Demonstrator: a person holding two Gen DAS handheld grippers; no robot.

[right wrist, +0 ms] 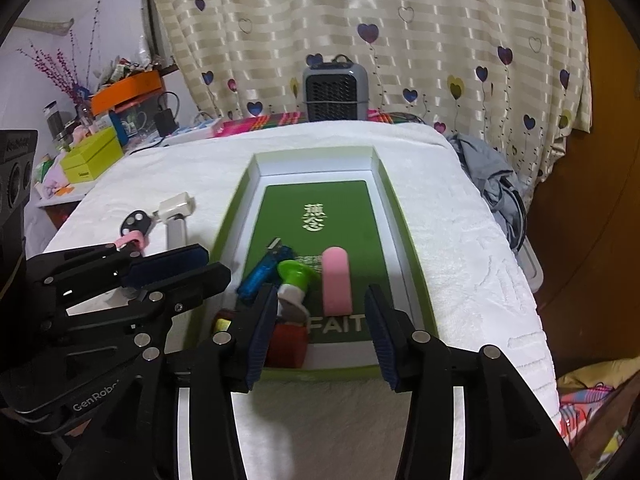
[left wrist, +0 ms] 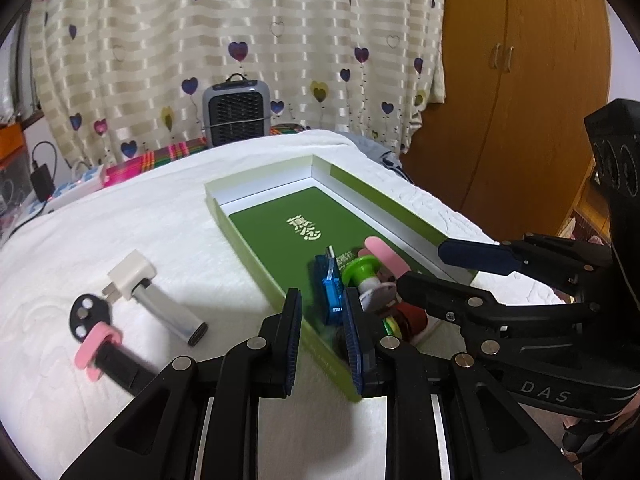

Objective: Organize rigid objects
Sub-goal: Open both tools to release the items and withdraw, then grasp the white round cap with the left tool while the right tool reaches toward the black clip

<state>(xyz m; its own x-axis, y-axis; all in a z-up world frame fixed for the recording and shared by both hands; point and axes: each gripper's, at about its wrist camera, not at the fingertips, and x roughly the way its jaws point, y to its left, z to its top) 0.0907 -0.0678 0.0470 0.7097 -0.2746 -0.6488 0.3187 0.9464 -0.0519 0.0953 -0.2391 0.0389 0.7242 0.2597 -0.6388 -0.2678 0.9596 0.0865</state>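
Observation:
A green box lid [left wrist: 256, 240] [right wrist: 394, 216] lies on the white towel. Inside it are a blue USB stick [left wrist: 330, 288] [right wrist: 260, 274], a green-capped spool [left wrist: 362, 270] [right wrist: 296, 276], a pink block [left wrist: 386, 256] [right wrist: 336, 282] and a red object [left wrist: 412, 316] [right wrist: 286, 344]. My left gripper [left wrist: 322, 320] [right wrist: 176, 270] is open over the lid's near left wall, the USB stick just beyond its fingertips. My right gripper [right wrist: 320, 320] [left wrist: 420, 270] is open above the lid's near end. On the towel lie a white plug [left wrist: 130, 274] [right wrist: 176, 206], a silver cylinder [left wrist: 172, 310] and a black-and-pink clip [left wrist: 96, 330] [right wrist: 134, 226].
A grey heater [left wrist: 236, 114] [right wrist: 334, 90] stands at the far table edge before a heart-print curtain. A wooden wardrobe [left wrist: 520, 80] is at the right. A cluttered side table with a lime box [right wrist: 90, 158] is at the left. Grey cloth [right wrist: 488, 176] hangs off the right edge.

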